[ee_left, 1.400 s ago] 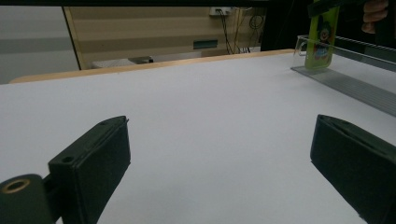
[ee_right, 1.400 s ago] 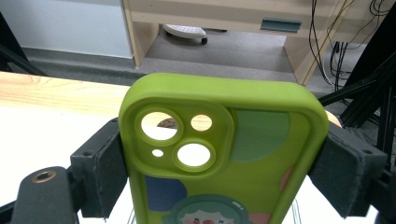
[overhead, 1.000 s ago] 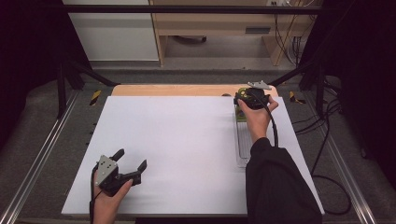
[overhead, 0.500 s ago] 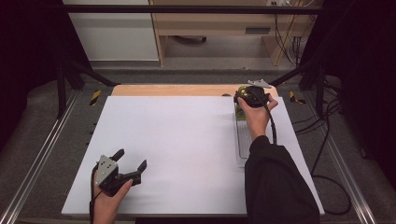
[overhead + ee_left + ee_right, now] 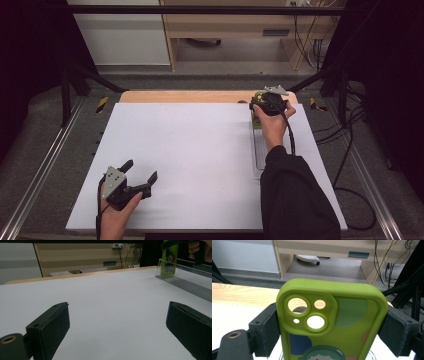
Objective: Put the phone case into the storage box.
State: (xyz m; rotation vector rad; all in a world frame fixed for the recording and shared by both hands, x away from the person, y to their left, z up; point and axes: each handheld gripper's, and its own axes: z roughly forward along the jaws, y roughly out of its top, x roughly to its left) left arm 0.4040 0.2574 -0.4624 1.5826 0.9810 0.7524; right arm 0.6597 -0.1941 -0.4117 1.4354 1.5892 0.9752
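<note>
green phone case (image 5: 329,325) upright, pinched between right gripper (image 5: 332,327) jaws; left gripper (image 5: 117,325) jaws spread, empty

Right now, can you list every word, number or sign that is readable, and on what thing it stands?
None is readable.
Green phone case: a ring around the cartoon figure carries tiny marks, too small to read.
Grey-green plate on the wooden cabinet: no legible text.

Left hand-held gripper (image 5: 140,176) gapes wide; right hand-held gripper (image 5: 332,327) barely parted.
</note>
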